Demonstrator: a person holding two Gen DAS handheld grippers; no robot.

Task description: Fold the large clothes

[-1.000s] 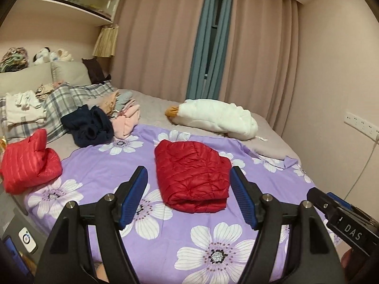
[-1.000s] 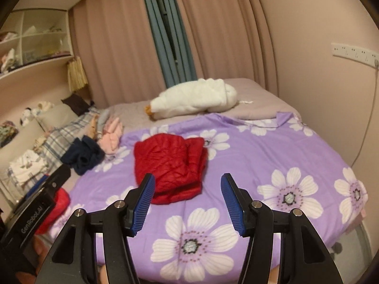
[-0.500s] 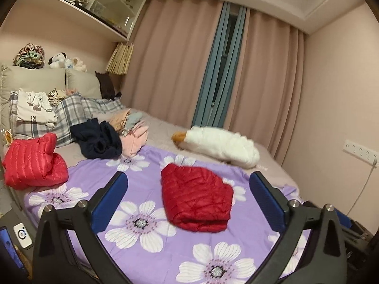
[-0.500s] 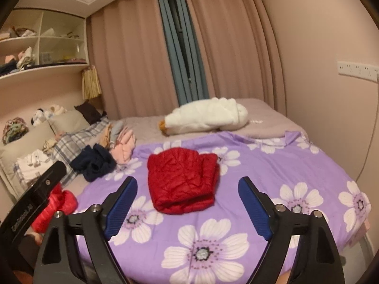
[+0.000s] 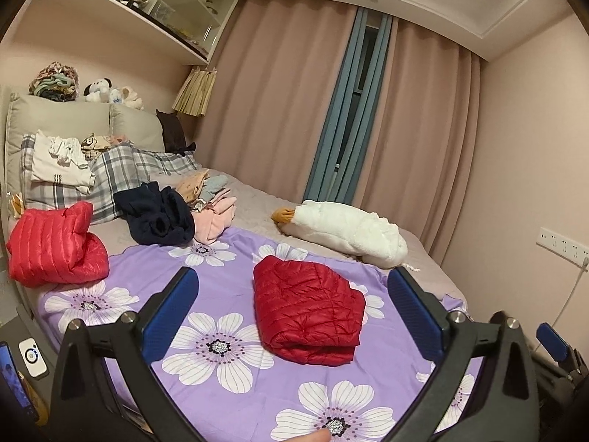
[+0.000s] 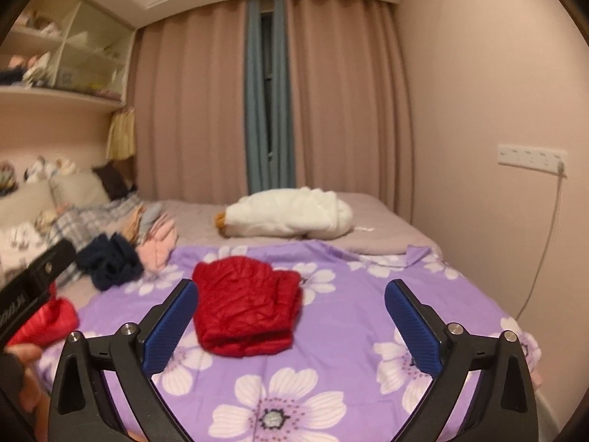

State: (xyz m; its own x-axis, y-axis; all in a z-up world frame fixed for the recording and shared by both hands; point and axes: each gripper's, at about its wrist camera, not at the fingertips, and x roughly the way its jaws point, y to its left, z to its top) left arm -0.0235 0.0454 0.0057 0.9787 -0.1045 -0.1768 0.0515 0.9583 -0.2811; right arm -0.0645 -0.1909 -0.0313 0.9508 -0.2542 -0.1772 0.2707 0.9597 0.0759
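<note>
the folded red quilted puffer jacket (image 5: 309, 309), mid-frame – light, slippery, springy; pinch its lower folded edge. both tongs (image 5: 292, 313) (image 6: 291, 326) gape empty, just opened.

Left gripper (image 5: 292, 309) spread wide, blue pads (image 5: 169, 313) far apart, nothing between them, pointing slightly below level; jaws have just been opening. Right gripper (image 6: 291, 320) same: wide, nothing gripped, blue pads (image 6: 412, 331) clear of everything, slightly nose-down, jaws have just been opening too. Right gripper's tip also shows at the right edge of the left wrist view, the left gripper's black body at the left edge of the right wrist view with part of a hand (image 6: 22, 375) under it, and a fingertip (image 5: 313, 436) peeks in at the bottom of the left wrist view.
</note>
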